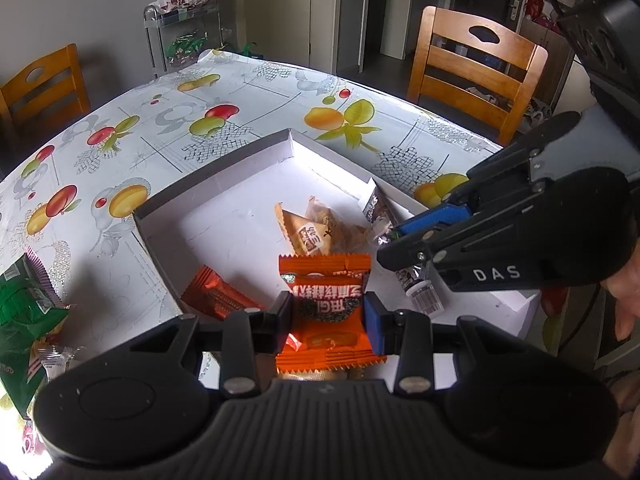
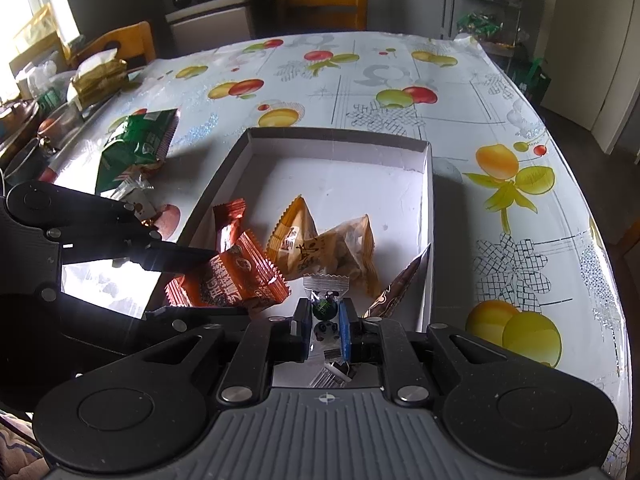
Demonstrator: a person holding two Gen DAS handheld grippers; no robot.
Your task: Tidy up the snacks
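the clear candy wrapper (image 2: 326,322) is half hidden in the right claw (image 2: 326,326)'s grip; the left claw (image 1: 327,320) clamps an orange snack packet (image 1: 325,308), crinkled, print illegible.

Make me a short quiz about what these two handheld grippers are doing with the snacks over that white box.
1. True or false: the left gripper is shut on an orange snack packet.
2. What does the right gripper hold? A) a green bag B) a small clear-wrapped candy C) nothing
3. Where does the green bag lie: inside the white box or outside it on the tablecloth?

Key: 1 true; 2 B; 3 outside, on the tablecloth.
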